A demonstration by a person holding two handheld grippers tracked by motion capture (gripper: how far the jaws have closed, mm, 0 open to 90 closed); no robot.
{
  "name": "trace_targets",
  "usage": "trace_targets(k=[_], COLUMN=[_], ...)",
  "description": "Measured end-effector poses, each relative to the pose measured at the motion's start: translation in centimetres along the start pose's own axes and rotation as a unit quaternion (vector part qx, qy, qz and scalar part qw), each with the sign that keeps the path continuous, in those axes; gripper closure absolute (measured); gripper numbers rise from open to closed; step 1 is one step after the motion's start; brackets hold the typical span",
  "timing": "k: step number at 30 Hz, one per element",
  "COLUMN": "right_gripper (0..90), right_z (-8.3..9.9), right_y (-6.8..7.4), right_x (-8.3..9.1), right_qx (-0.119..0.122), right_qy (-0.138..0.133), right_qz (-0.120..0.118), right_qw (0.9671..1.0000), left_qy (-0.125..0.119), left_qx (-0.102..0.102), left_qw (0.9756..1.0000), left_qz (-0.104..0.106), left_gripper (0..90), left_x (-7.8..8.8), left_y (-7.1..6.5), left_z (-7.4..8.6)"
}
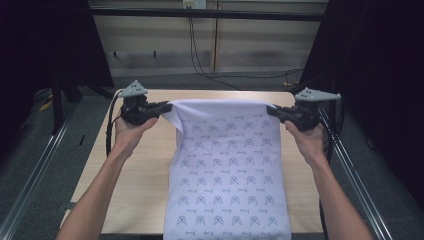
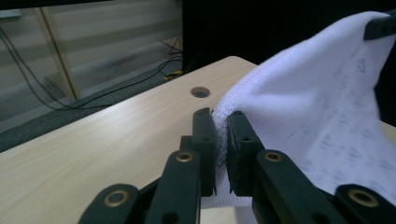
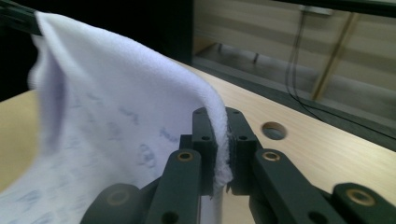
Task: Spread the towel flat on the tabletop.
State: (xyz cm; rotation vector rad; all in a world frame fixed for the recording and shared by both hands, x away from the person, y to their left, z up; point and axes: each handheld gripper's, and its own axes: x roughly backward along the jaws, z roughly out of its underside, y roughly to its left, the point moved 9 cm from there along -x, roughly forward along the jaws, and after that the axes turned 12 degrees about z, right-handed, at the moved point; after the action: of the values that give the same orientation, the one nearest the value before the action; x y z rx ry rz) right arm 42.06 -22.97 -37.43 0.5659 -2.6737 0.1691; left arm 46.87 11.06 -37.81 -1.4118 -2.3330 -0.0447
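The left claw (image 1: 162, 107) and right claw (image 1: 272, 111) are each pinching a far corner of the white patterned towel (image 1: 227, 170), holding its far edge lifted and stretched between them while the rest is draping down across the wooden tabletop (image 1: 140, 170) toward the near edge.

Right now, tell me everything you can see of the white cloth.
The white cloth looks soft and fleecy, printed with rows of small grey motifs, its edge stitched. It is held up by its far corners, the left claw and right claw each pinching one, the top edge stretched between them. The rest drapes down over the wooden table toward the person.
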Motion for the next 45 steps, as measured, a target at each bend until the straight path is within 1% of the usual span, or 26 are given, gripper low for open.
trace_targets(k=[1, 3, 4, 5, 7, 11, 14, 15, 18, 19, 20, 22, 23, 24, 25, 27, 28, 29, 33, 36, 37, 38, 39, 42, 43, 45], right_gripper=[82.5, 62.8, 53.2, 52.9, 51.8, 50.9, 50.9, 50.9, 52.3, 56.2, 56.2, 61.4, 66.3, 66.6, 66.6, 66.7, 66.7, 61.7, 57.8, 73.8, 82.0, 82.0, 83.5, 85.8, 86.1, 86.5], right_z=[-0.1, 0.7, 1.3, 1.8, 2.8, 5.7, 7.4, 7.4, 10.1, 11.7, 11.7, 13.4, 15.5, 16.5, 16.5, 18.7, 18.7, 19.8, 20.9, 21.2, 21.4, 21.4, 21.5, 21.9, 22.1, 22.3], right_y=[-0.5, -2.2, -2.9, -3.5, -4.2, -4.0, -2.6, -2.6, -0.4, 0.8, 0.8, 2.0, 3.1, 3.4, 3.4, 4.0, 4.0, 4.0, 4.0, 3.9, 3.7, 3.7, 3.6, 3.8, 4.2, 4.8], right_x=[-0.7, -2.3, -2.8, -2.9, -2.6, -1.9, -1.5, -1.5, -0.8, -0.3, -0.3, 0.2, 0.4, 0.4, 0.4, 0.6, 0.6, 0.6, 0.8, 1.3, 1.7, 1.7, 1.9, 2.8, 3.4, 4.0], right_qx=[-0.001, -0.013, -0.014, -0.020, -0.042, -0.039, -0.033, -0.033, -0.012, -0.010, -0.010, -0.013, 0.001, 0.004, 0.004, 0.005, 0.005, -0.001, 0.013, 0.031, 0.023, 0.023, 0.018, -0.007, 0.000, 0.010], right_qy=[0.003, 0.031, 0.045, 0.047, 0.044, 0.067, 0.079, 0.079, 0.107, 0.120, 0.120, 0.130, 0.151, 0.165, 0.165, 0.180, 0.180, 0.185, 0.198, 0.197, 0.203, 0.203, 0.207, 0.207, 0.209, 0.213], right_qz=[0.008, 0.053, 0.080, 0.090, 0.081, 0.066, 0.039, 0.039, 0.007, -0.014, -0.014, -0.044, -0.067, -0.068, -0.068, -0.078, -0.078, -0.073, -0.053, -0.038, -0.046, -0.046, -0.046, -0.056, -0.058, -0.063], right_qw=[1.0000, 0.9980, 0.9957, 0.9946, 0.9949, 0.9948, 0.9956, 0.9956, 0.9941, 0.9927, 0.9927, 0.9905, 0.9862, 0.9840, 0.9840, 0.9806, 0.9806, 0.9800, 0.9787, 0.9792, 0.9778, 0.9778, 0.9771, 0.9767, 0.9761, 0.9749], left_qy=[-0.003, -0.005, -0.012, -0.010, -0.003, 0.021, 0.045, 0.045, 0.082, 0.093, 0.093, 0.120, 0.127, 0.145, 0.145, 0.165, 0.169, 0.176, 0.176, 0.174, 0.165, 0.165, 0.166, 0.183, 0.192, 0.194], left_qx=[0.013, 0.051, 0.065, 0.072, 0.073, 0.086, 0.082, 0.082, 0.068, 0.069, 0.069, 0.068, 0.067, 0.071, 0.071, 0.067, 0.067, 0.063, 0.053, 0.045, 0.054, 0.054, 0.059, 0.043, 0.042, 0.044], left_qw=[0.9998, 0.9978, 0.9971, 0.9967, 0.9969, 0.9958, 0.9956, 0.9956, 0.9931, 0.9903, 0.9903, 0.9861, 0.9847, 0.9811, 0.9811, 0.9783, 0.9783, 0.9782, 0.9788, 0.9799, 0.9804, 0.9804, 0.9793, 0.9766, 0.9737, 0.9728], left_qz=[-0.016, -0.042, -0.038, -0.035, -0.030, -0.025, 0.007, 0.007, 0.050, 0.077, 0.077, 0.093, 0.099, 0.106, 0.106, 0.106, 0.100, 0.091, 0.090, 0.088, 0.093, 0.093, 0.099, 0.105, 0.116, 0.119], left_gripper=[75.3, 57.6, 55.1, 56.2, 55.5, 56.2, 60.1, 61.1, 64.5, 69.0, 71.1, 72.6, 75.6, 75.8, 74.9, 69.9, 69.9, 60.4, 60.9, 68.9, 73.4, 73.8, 73.8, 78.2, 83.7, 86.4], left_x=[-0.5, -1.3, -1.5, -1.7, -1.6, -1.0, -1.1, -1.1, -1.5, -1.5, -1.5, -1.7, -1.8, -2.1, -2.1, -2.5, -2.7, -3.2, -3.4, -3.3, -3.1, -3.1, -3.0, -2.6, -2.3, -2.1], left_y=[0.9, 2.6, 2.9, 3.1, 3.0, 2.8, 0.6, 0.6, -2.8, -4.7, -4.7, -6.1, -6.6, -7.3, -7.3, -7.8, -8.0, -8.1, -8.1, -8.0, -8.0, -8.0, -8.1, -8.7, -9.4, -9.7], left_z=[-0.1, 0.5, 1.0, 1.7, 3.2, 6.1, 8.5, 8.5, 12.0, 14.0, 14.0, 16.2, 17.1, 18.7, 18.7, 19.6, 19.8, 20.4, 20.3, 20.5, 20.6, 20.6, 20.7, 20.9, 21.2, 21.3])
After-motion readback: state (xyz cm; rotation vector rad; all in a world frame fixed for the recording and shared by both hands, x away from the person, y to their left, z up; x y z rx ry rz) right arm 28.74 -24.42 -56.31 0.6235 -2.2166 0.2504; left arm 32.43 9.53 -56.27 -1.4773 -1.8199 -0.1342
